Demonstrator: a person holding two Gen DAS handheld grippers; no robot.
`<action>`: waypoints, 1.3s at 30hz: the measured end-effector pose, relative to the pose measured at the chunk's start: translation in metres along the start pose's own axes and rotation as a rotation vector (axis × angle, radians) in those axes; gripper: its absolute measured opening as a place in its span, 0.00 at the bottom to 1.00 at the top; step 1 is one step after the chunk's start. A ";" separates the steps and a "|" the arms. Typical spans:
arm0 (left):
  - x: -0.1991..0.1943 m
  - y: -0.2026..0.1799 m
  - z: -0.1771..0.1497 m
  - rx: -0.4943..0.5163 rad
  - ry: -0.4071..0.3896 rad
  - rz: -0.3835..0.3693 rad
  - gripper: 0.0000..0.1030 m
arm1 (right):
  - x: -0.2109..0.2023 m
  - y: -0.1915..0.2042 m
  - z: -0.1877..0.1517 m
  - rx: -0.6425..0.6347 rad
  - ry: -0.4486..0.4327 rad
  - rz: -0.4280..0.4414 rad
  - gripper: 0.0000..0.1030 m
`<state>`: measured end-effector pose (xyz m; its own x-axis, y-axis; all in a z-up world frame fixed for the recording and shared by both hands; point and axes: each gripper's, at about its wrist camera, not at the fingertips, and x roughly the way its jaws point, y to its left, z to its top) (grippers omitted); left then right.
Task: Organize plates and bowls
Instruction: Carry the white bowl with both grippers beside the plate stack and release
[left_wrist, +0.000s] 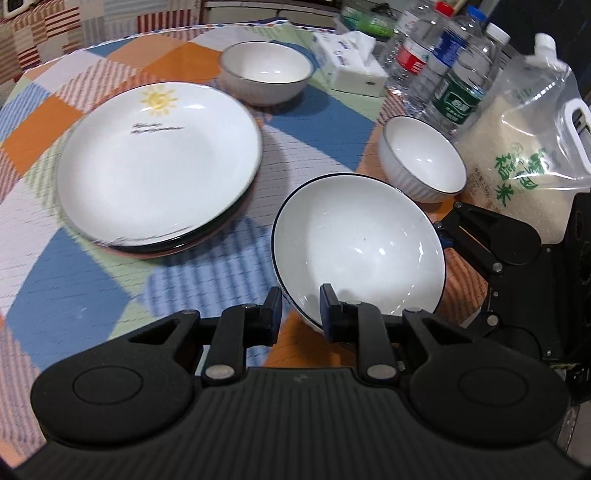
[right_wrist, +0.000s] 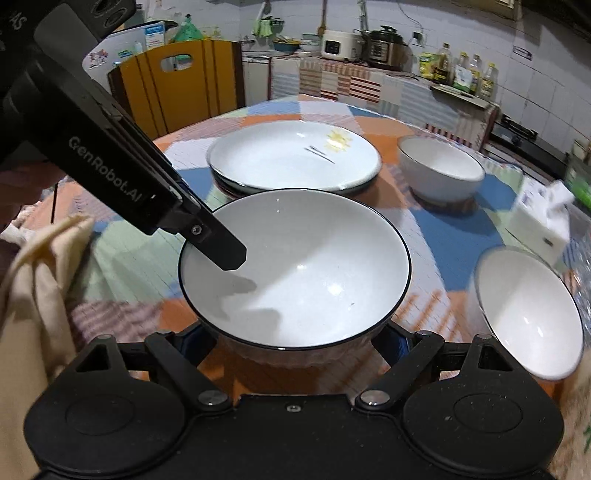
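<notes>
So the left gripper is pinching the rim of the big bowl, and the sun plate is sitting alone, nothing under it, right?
Not quite. The sun plate is not alone: it tops a stack, with darker plate rims showing beneath it in the left wrist view. The rest holds: the left gripper pinches the rim of the big bowl.

bowl (left_wrist: 354, 240): white, dark rim | plate (left_wrist: 159, 162): white, yellow sun (12 o'clock) | tablecloth (left_wrist: 66, 295): orange-blue-green patchwork

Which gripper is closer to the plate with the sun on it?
Left. The left gripper pinches the big bowl's rim on the sun plate's side; the right gripper holds the bowl's opposite side.
</notes>
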<state>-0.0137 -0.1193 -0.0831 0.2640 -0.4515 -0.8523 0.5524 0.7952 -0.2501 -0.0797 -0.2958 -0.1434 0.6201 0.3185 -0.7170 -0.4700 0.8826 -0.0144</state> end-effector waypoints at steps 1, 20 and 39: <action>-0.004 0.005 -0.001 -0.010 0.007 0.008 0.19 | 0.001 0.003 0.004 -0.003 0.001 0.008 0.89; -0.013 0.053 -0.029 -0.014 0.098 0.137 0.19 | 0.042 0.054 0.024 -0.044 -0.006 0.101 0.89; -0.016 0.052 -0.032 -0.033 0.124 0.118 0.39 | 0.030 0.059 0.008 -0.054 0.047 0.045 0.89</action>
<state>-0.0143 -0.0574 -0.0972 0.2246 -0.3022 -0.9264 0.4965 0.8535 -0.1581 -0.0840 -0.2313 -0.1602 0.5679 0.3399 -0.7496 -0.5308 0.8473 -0.0180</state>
